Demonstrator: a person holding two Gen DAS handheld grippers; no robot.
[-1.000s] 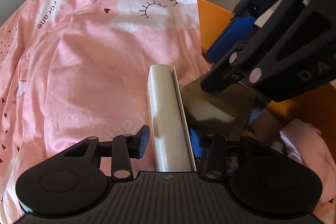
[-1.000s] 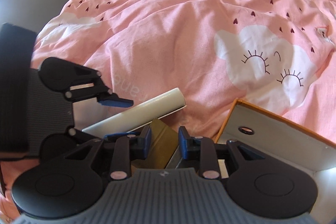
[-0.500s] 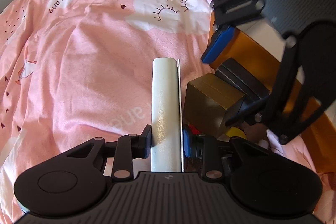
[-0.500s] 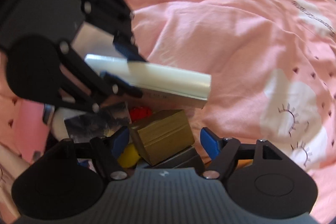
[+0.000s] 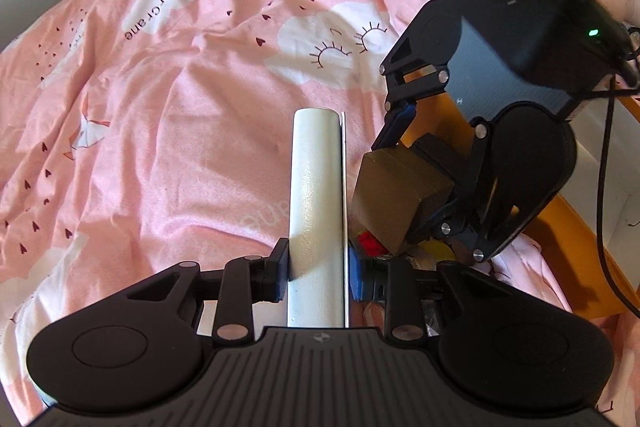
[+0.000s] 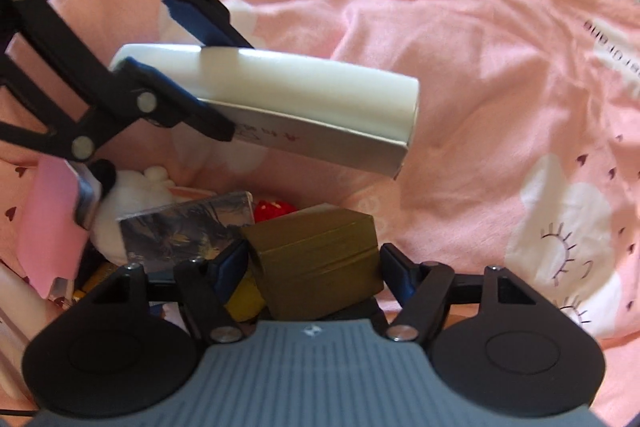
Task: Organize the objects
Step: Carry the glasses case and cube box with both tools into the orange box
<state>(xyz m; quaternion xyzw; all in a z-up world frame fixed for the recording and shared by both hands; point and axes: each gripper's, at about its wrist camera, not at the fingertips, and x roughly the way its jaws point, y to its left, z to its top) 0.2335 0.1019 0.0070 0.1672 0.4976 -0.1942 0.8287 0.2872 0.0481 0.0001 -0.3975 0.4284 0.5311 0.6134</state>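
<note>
Left wrist view: the left gripper (image 5: 318,263) has its jaws closed on a long white box (image 5: 316,195), held level out over the pink bedsheet (image 5: 160,131). Just right of the white box, the right gripper (image 5: 404,187) carries a gold box (image 5: 396,199). Behind it is the orange storage box (image 5: 576,227), probably where both are headed

Right wrist view: the right gripper (image 6: 314,263) has its jaws spread fairly wide, gripping the gold box (image 6: 320,263) across its sides. Above the gold box hangs the white box (image 6: 288,103). Left of it lie a dark card pack (image 6: 188,227), a red piece (image 6: 272,209) and a white plush (image 6: 128,203), still unsorted
</note>
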